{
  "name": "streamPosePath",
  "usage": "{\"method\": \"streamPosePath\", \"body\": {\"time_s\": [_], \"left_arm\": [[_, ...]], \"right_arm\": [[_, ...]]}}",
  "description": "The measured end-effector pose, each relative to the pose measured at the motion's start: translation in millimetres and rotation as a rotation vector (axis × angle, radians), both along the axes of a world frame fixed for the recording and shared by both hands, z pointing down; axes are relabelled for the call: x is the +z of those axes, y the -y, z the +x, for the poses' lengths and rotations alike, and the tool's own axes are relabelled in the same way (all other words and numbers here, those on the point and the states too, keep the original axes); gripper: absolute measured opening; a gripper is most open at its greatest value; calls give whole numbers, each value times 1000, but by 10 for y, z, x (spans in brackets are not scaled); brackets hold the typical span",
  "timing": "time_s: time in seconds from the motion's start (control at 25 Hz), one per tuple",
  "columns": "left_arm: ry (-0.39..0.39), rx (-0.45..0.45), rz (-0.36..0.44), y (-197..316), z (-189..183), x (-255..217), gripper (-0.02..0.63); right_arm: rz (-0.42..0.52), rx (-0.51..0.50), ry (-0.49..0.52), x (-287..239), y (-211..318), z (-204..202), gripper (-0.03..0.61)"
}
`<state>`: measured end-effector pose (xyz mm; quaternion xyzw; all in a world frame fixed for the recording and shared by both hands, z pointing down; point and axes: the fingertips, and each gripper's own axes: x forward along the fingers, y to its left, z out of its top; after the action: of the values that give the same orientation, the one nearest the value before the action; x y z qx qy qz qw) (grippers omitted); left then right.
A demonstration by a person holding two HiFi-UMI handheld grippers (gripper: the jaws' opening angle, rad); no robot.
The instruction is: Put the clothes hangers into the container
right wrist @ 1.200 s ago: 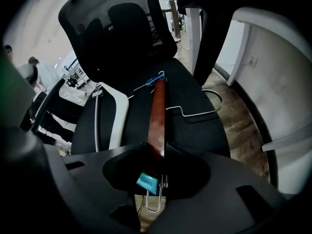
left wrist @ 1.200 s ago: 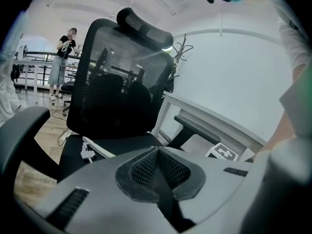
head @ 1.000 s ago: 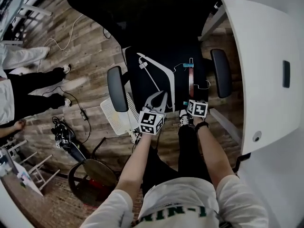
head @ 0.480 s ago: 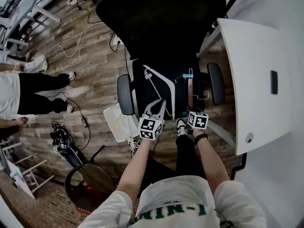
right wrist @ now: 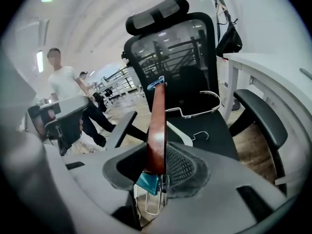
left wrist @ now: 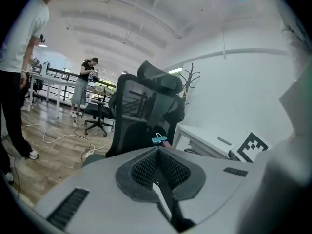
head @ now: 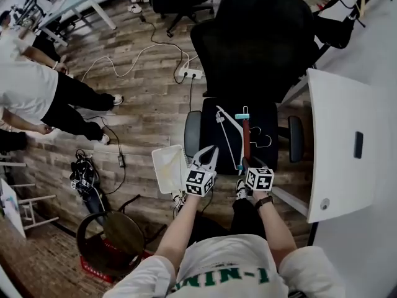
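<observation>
My right gripper (right wrist: 160, 149) is clamped on the brown wooden hanger (right wrist: 157, 116), biting the bar close to 1 of its teal clips (right wrist: 146, 183). The bar runs straight out from the jaws, away from me and over the black chair seat (head: 263, 120), with its other teal clip at the far tip. My left gripper (left wrist: 158, 151) has its jaws brought together, and I see nothing caught in them.

The white container (head: 166, 166) sits on the wood floor just left of the chair. From the loaded right gripper it lies to the left, with the left gripper in between, so the left hand is nearer but the right hand has the load. I judge that the hanger must cross leftward and then come down. Its long axis points toward the chair back and probably needs turning to line up with the tray's longer side.

1 white hanger (right wrist: 185, 136) lies on the seat, near the right gripper.

As for writing, I make out only green lettering on my shirt, cut off at the frame edge. The cubes carry square markers and no words.
</observation>
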<state>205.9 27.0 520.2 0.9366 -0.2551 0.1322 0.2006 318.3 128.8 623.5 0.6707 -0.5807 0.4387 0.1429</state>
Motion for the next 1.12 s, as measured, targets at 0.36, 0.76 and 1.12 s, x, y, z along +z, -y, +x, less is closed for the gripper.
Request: {"method": "streamPosePath", "body": {"time_s": [0.36, 0.76, 1.12], "left_arm": [[1, -233, 31, 357, -1510, -142, 12], [48, -463, -52, 473, -3090, 403, 12], [70, -501, -146, 579, -4092, 1403, 12]], "right_arm": [[47, -282, 63, -231, 688, -1568, 133], [-13, -523, 102, 217, 1044, -3204, 133], [-212, -643, 133, 1522, 975, -4271, 133]]}}
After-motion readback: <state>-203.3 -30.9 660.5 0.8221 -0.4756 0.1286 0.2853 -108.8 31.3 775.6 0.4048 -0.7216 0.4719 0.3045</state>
